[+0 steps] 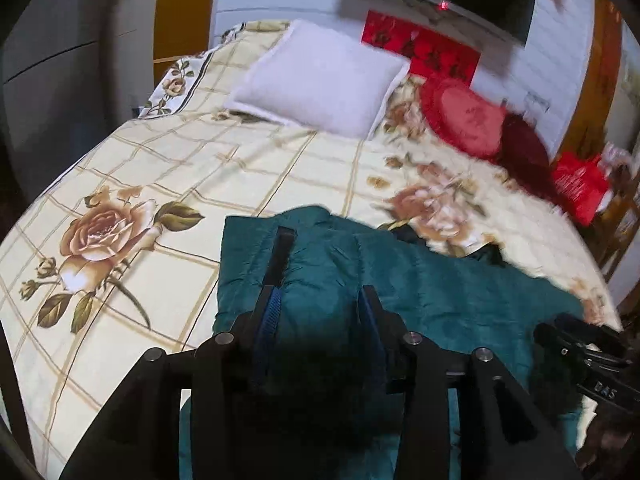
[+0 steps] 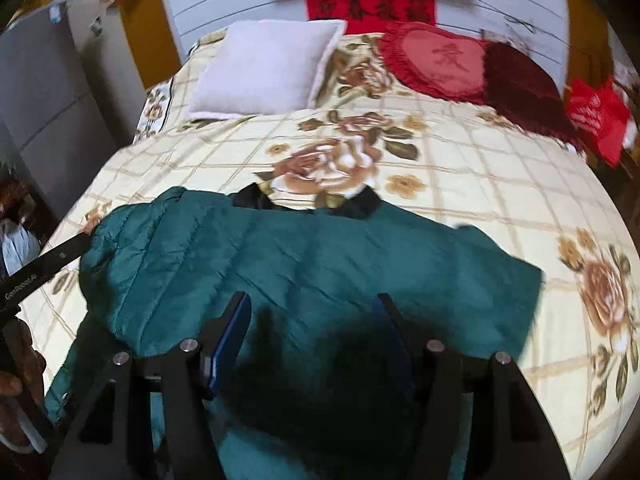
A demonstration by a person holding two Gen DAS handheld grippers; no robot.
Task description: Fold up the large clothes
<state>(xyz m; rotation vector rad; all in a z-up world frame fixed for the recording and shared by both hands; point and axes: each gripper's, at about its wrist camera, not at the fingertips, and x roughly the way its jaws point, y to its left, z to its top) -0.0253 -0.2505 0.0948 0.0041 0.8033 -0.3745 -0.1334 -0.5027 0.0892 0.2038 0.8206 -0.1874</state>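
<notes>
A teal quilted jacket (image 2: 312,264) is lying flat and partly folded near the bed's (image 2: 460,168) foot edge, its dark-lined collar pointing toward the pillow end.

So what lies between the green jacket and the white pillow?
Only bare flowered bedspread between the green jacket and the white pillow; clearest in the right wrist view.

Both wrist cameras look steeply down and forward, close over the teal jacket (image 1: 420,292) on the bed (image 1: 132,160). They share the white pillow (image 2: 264,68) toward 12 o'clock.
</notes>
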